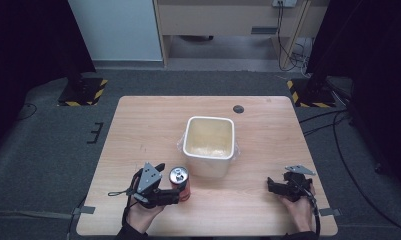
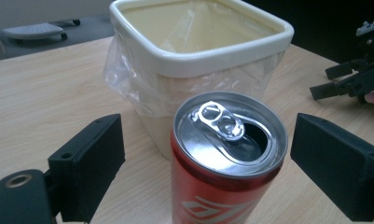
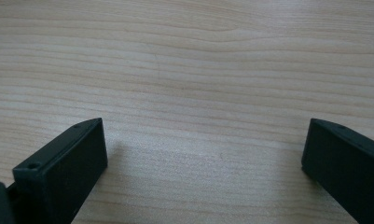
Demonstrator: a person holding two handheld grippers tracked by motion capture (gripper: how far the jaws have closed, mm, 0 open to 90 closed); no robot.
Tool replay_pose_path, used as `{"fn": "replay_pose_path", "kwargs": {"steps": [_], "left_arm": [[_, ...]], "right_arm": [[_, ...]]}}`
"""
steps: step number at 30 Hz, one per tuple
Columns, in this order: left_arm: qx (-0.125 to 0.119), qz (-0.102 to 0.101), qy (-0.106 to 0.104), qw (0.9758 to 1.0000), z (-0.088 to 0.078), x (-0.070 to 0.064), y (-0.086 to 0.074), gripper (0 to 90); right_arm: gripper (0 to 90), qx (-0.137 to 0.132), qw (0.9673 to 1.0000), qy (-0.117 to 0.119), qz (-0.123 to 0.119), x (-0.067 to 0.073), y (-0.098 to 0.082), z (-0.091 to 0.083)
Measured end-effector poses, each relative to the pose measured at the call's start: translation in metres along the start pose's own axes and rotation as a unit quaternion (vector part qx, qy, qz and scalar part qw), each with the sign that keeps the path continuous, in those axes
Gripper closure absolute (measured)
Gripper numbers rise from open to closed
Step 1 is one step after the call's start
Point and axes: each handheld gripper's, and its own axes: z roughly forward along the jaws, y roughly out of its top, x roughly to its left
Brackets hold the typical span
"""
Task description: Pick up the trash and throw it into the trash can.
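Red can point(image 2: 227, 161), opened at the top with its tab folded back, stands upright on the bench point(image 1: 148, 130) just in front of the white bin point(image 1: 210, 146), and it sits between the jaws of my left gripper point(image 1: 180, 195), which are spread wide with bare wood showing on both sides of the can. So I judge the grasp not yet made: I have lined up on the can, but closing, lifting and carrying it to the plastic-lined bin are all left. My right gripper point(image 1: 269, 186) rests released near the bench's near right corner, its jaws wide apart over plain wood, holding nothing. For room, the can stands near the bin's front wall, so a lift has to rise clear of the rim before moving forward. To the left and right of the bin the bench lies open, while my hands sit near its front edge.
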Motion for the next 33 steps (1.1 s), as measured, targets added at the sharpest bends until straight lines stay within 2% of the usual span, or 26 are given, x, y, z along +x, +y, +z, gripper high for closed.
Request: {"fn": "replay_pose_path", "kwargs": {"steps": [11,21,24,31,33], "left_arm": [[0.022,0.003,-0.007,0.9997,0.011,-0.004,-0.008,9.6],[0.034,0.000,-0.012,0.9993,0.018,0.000,-0.015,13.8],[0.037,-0.002,-0.012,0.9993,0.020,0.001,-0.017,16.0],[0.032,0.000,-0.026,0.9992,0.021,0.001,-0.019,31.0],[0.032,0.002,-0.023,0.9992,0.021,0.000,-0.019,31.7]], "right_arm": [[0.3,0.000,1.0000,0.000,-0.001,0.000,0.000,0.000],[0.3,-0.001,1.0000,0.001,-0.002,0.000,0.001,0.001],[0.2,-0.001,1.0000,0.000,-0.001,0.000,0.001,0.001],[0.3,-0.001,1.0000,0.000,-0.001,0.000,0.001,0.001],[0.3,-0.001,1.0000,0.000,-0.001,0.000,0.001,0.001]]}}
